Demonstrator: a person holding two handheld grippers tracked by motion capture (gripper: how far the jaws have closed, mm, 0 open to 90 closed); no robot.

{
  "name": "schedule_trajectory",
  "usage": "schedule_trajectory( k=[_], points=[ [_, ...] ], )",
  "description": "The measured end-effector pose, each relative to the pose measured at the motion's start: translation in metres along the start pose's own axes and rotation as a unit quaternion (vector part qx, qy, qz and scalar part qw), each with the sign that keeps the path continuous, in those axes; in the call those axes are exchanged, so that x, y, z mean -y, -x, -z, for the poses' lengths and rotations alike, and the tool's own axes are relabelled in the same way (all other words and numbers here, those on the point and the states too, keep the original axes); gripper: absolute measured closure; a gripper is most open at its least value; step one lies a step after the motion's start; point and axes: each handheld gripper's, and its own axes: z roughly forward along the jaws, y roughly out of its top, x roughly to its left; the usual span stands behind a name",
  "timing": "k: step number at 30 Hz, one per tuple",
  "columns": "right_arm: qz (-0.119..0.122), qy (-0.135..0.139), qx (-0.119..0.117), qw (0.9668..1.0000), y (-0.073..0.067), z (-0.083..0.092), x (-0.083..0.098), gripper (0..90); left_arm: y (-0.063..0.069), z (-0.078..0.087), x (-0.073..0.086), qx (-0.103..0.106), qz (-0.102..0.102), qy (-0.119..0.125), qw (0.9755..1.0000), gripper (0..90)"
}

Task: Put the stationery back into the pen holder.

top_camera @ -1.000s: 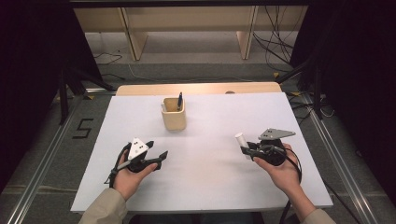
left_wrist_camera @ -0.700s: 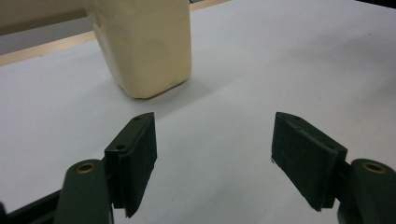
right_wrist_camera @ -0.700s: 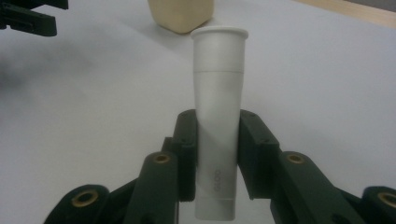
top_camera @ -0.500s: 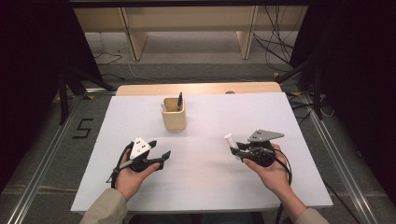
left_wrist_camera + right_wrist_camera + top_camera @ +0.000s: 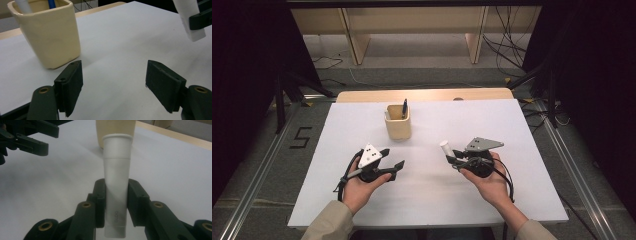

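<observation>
High view: the white table (image 5: 522, 130) spreads wide, with bare surface out to each edge. The beige cup (image 5: 398, 122) stands at 12 o'clock of the left gripper (image 5: 393, 159), near the far edge. The right gripper (image 5: 451, 159) sits well apart at 3 o'clock of the left, carrying a white tube (image 5: 445, 147).

Left gripper view: the jaws gape wide with nothing between them; the cup (image 5: 50, 32) is at 11 o'clock and the tube (image 5: 190, 20) at 1 o'clock.

Right gripper view: the pads clamp the tube (image 5: 117, 182) at its lower part, cap end toward 12 o'clock.

Right gripper (image 5: 454, 158) with white tube (image 5: 445, 146), now farther left.
</observation>
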Motion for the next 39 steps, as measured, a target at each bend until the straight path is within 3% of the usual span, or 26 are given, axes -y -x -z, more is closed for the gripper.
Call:
schedule_trajectory(
  k=[12, 22, 26, 32, 39],
  points=[
    [0.008, 0.003, -0.015, 0.9999, -0.010, -0.015, -0.006, 70.3, 0.019, -0.013, -0.015, 0.027, -0.011, 0.009, 0.9995, 30.4],
    [0.016, -0.001, -0.026, 0.9995, -0.019, -0.026, -0.007, 70.3, 0.034, -0.030, -0.030, 0.069, 0.018, 0.024, 0.9972, 33.4],
    [0.019, -0.003, -0.030, 0.9994, -0.023, -0.029, -0.008, 70.3, 0.038, -0.035, -0.035, 0.074, 0.018, 0.027, 0.9967, 34.2],
    [0.019, -0.005, -0.034, 0.9992, -0.026, -0.032, -0.009, 70.3, 0.038, -0.041, -0.037, 0.080, 0.044, 0.032, 0.9953, 36.3],
    [0.022, -0.005, -0.036, 0.9991, -0.028, -0.034, -0.009, 70.3, 0.038, -0.046, -0.037, 0.087, 0.051, 0.025, 0.9946, 39.9]
  ],
)
